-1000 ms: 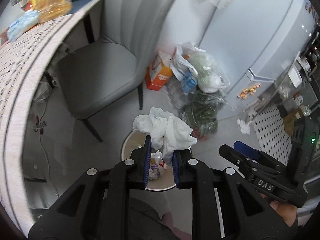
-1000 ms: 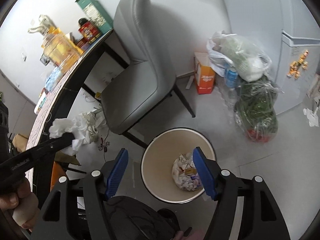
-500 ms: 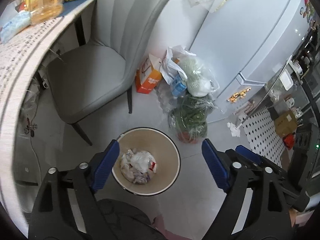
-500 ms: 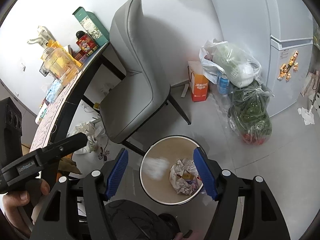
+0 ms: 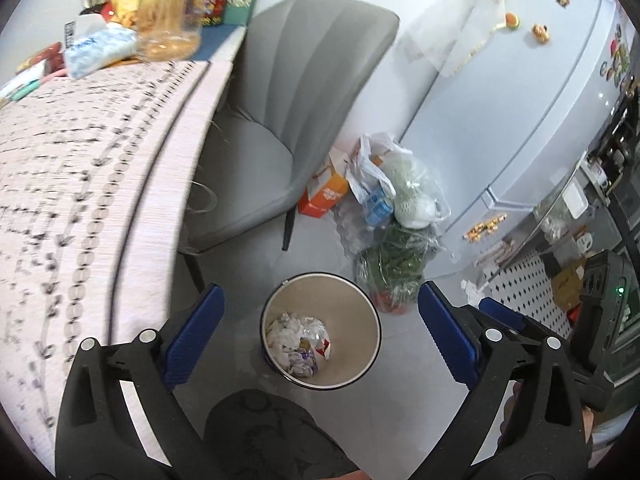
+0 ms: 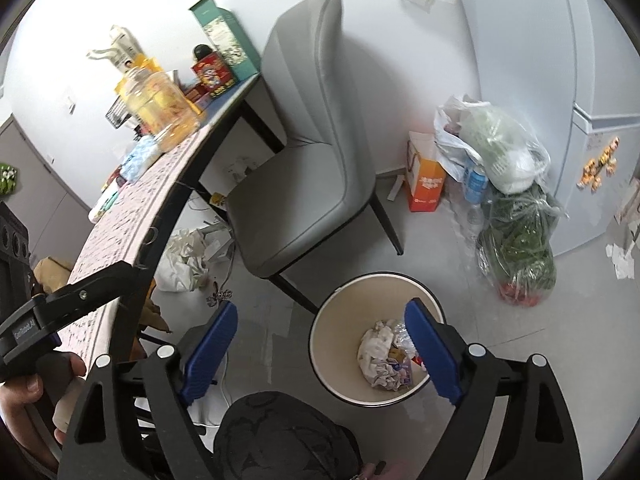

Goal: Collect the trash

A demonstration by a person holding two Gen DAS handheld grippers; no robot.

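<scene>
The left gripper (image 5: 320, 334) has just been opening and is now gaping empty; its tissue is lying in the bin (image 5: 370, 332). The right gripper (image 6: 320, 354) is also standing wide, holding nothing, so both are freeing up for more trash.

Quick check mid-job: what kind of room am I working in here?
Most likely a home kitchen or dining corner: a fridge with magnets, a dining table with a grey chair, and bagged groceries on the floor near the trash bin.
</scene>
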